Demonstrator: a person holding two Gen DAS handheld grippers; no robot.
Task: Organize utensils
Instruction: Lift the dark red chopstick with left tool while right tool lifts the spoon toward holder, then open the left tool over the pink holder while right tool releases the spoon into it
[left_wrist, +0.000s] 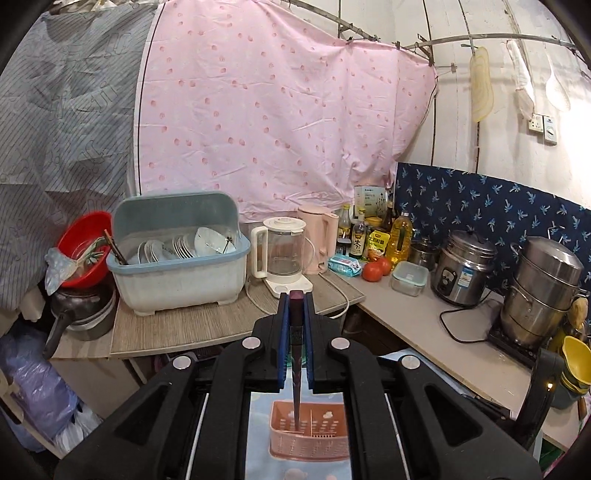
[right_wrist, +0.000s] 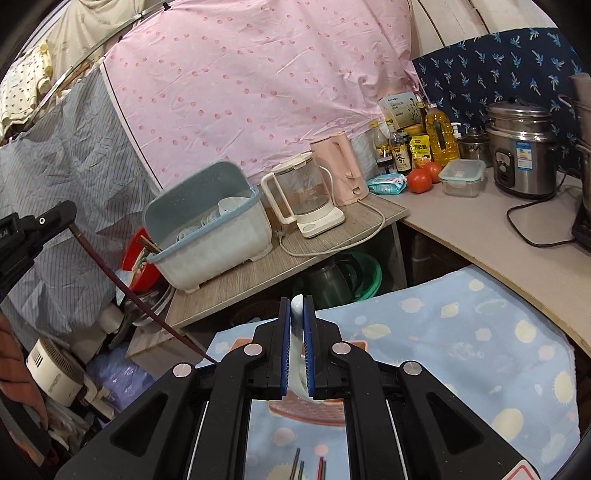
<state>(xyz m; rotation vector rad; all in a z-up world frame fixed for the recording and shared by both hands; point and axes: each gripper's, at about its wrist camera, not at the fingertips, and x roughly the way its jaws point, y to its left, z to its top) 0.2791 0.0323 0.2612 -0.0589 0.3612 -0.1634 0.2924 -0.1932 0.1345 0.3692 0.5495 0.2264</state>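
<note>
The left gripper is clenched on a dark chopstick, whose thin end hangs down over a pink slotted basket on a light blue patterned cloth. The right gripper is clamped on a white spoon, held over the same cloth with the basket partly hidden beneath its jaws. Ahead of both stands a wood-grain shelf carrying a blue-rimmed dish rack full of white bowls and plates, a clear glass kettle and a pink kettle, with a white cord looping over the shelf edge. To the right a pale counter holds bottles of sauce and oil, two tomatoes, a lidded food box, a steel rice cooker and a tall stacked steamer pot. A pink spotted sheet hangs behind it all. Only the left wrist view shows a red bowl beside the rack in full and a yellow funnel-like cup at the far right. Only the right wrist view shows the other gripper from the side with its chopstick slanting down, more coloured chopsticks lying on the cloth at the bottom edge, and green basins under the shelf.
</note>
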